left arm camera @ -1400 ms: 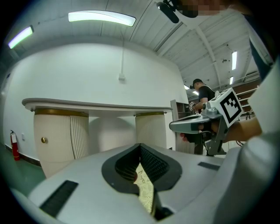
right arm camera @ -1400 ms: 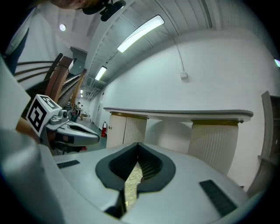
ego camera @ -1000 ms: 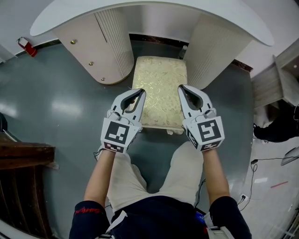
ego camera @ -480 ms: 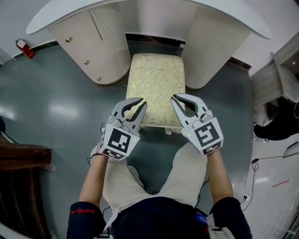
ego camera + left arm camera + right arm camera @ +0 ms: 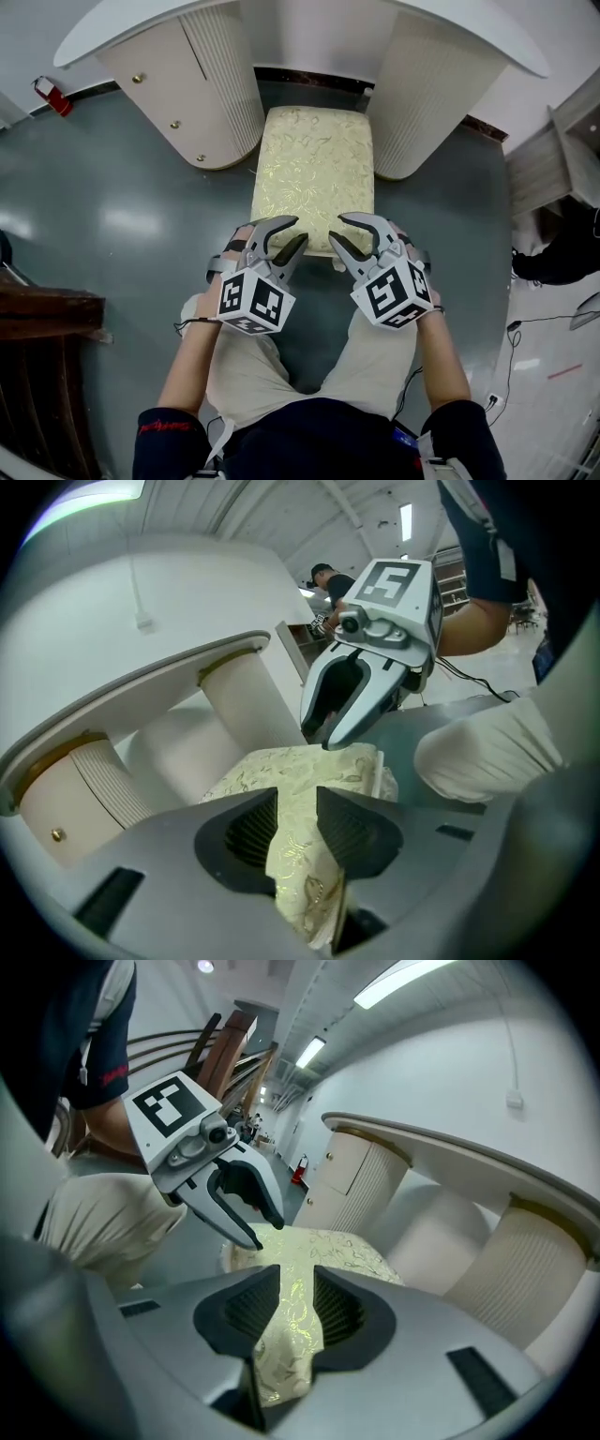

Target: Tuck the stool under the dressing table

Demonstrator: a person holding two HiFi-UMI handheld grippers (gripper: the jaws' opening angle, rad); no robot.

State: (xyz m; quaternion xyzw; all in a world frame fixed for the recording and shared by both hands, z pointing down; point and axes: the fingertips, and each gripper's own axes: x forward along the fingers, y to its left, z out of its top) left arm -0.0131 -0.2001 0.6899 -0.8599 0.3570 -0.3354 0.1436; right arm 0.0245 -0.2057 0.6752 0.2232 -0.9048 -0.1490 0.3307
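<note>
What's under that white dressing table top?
A knobbed pedestal and a ribbed pedestal, with the stool's far end between them. The tabletop hides whatever lies further back.

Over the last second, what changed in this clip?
The left gripper and the right gripper came down and back toward the person, to the near edge of the stool. Their jaws, shut before, have just been opening. The seat's near corners now show between them, not visibly clamped. The stool and the dressing table stayed put.
</note>
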